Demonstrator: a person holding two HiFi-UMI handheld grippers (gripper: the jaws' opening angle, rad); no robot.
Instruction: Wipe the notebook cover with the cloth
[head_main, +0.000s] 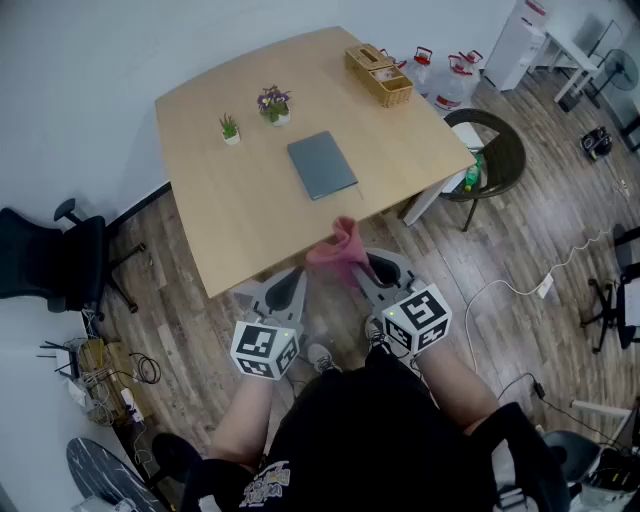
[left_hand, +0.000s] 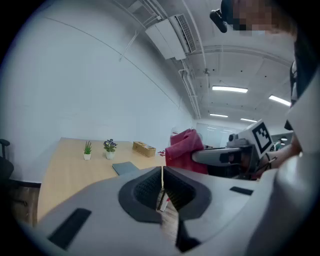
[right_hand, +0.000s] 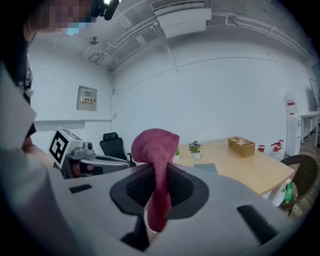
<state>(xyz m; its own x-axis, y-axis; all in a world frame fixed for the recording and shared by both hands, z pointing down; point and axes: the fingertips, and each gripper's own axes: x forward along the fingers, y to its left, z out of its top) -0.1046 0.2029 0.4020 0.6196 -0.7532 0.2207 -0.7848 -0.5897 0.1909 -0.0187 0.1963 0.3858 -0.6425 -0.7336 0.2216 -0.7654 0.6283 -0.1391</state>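
Two grippers sit just off the near edge of the surface (head_main: 240, 205). L hand-held gripper (left_hand: 162, 175): jaws together, nothing btw them. R hand-held gripper (right_hand: 159, 186): clamped on the red cloth (head_main: 340, 250), which bunches above the jaws w/ its tail hanging below. Grey notebook (head_main: 322, 165) lies flat & closed mid-surface, well apart from the cloth. Potted plants (head_main: 274, 104) & basket (head_main: 380, 75) stand beyond it.

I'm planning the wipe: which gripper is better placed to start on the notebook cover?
Right. The right gripper is shut on the red cloth, near the table edge and facing the grey notebook. The left gripper is shut with nothing between its jaws.
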